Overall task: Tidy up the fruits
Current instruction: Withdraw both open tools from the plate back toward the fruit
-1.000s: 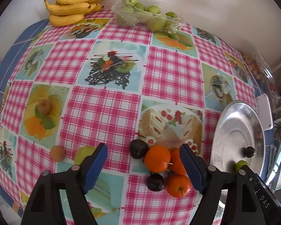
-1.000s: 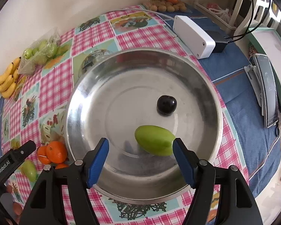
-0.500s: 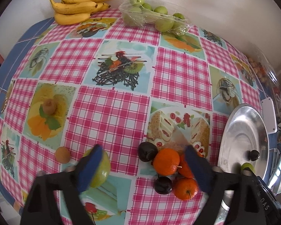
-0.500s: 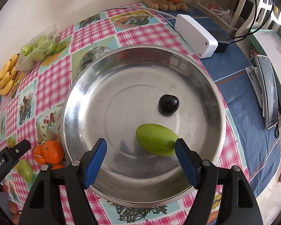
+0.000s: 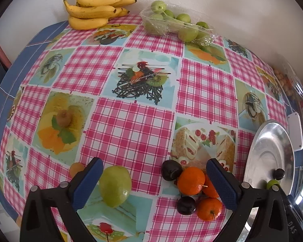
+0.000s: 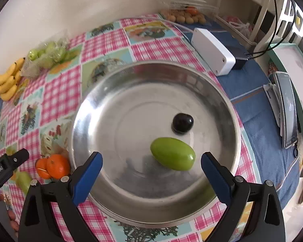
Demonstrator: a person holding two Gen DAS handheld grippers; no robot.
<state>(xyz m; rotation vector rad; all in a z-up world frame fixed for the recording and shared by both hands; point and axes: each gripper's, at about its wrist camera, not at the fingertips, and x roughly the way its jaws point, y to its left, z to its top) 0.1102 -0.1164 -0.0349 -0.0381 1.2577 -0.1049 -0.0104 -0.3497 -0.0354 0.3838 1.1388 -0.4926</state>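
The steel bowl (image 6: 103,109) at frame centre holds a green mango (image 6: 172,156) and a dark, probably plum, fruit (image 6: 182,122). Both claws, left claw (image 5: 154,183) and right claw (image 6: 151,176), are spread, empty.

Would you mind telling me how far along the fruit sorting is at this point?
Early stage. Done: an oval green fruit and a dark plum lie in the round steel bowl. In hand: nothing; the left claw is open around a green pear-like fruit, and the right claw hangs open over the bowl. Left: three oranges and two dark plums on the checked tablecloth.
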